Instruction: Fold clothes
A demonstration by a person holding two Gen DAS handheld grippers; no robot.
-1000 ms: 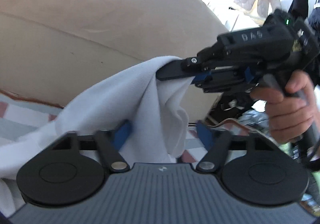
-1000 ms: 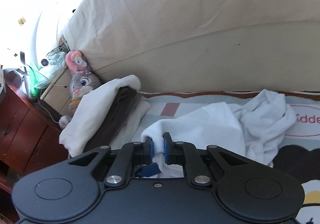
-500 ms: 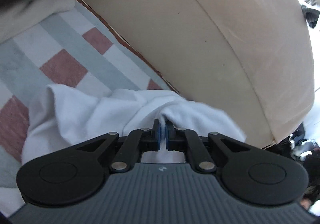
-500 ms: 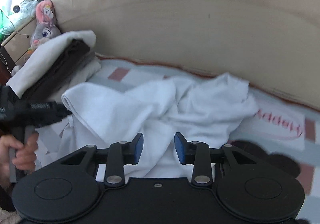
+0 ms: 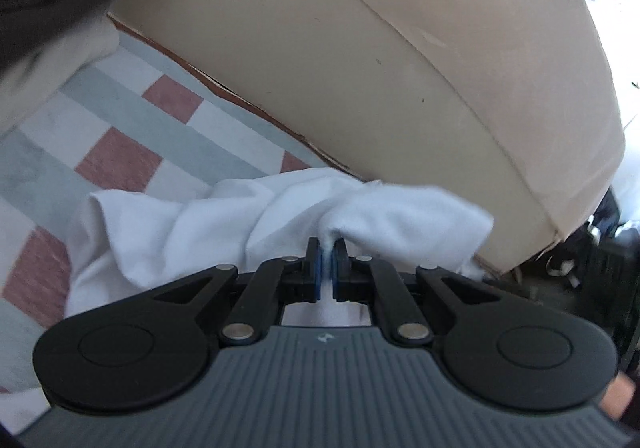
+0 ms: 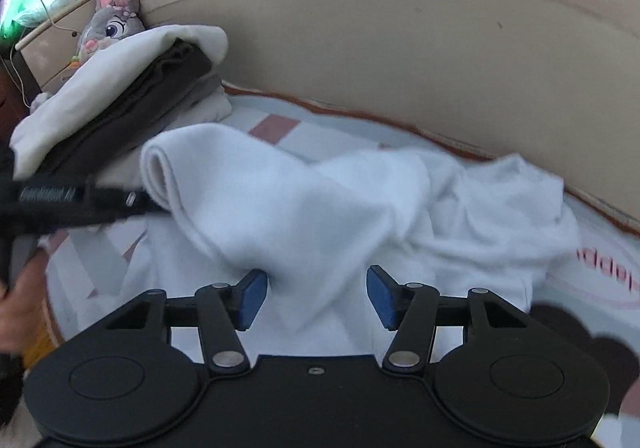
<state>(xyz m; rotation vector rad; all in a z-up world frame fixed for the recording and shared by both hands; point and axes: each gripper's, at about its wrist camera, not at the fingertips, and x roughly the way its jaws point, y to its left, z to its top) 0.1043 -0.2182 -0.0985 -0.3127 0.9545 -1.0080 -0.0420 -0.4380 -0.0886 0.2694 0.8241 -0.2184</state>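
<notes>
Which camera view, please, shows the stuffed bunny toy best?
The right wrist view: the stuffed bunny toy sits at upper left behind the stack of folded clothes, with its grey face and pink ears visible. The left wrist view shows only that stack's edge and the white garment; no toy.

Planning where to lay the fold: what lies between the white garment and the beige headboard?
In the left wrist view, only a strip of checked bedsheet separates the white garment from the beige headboard; nothing else sits there.
</notes>
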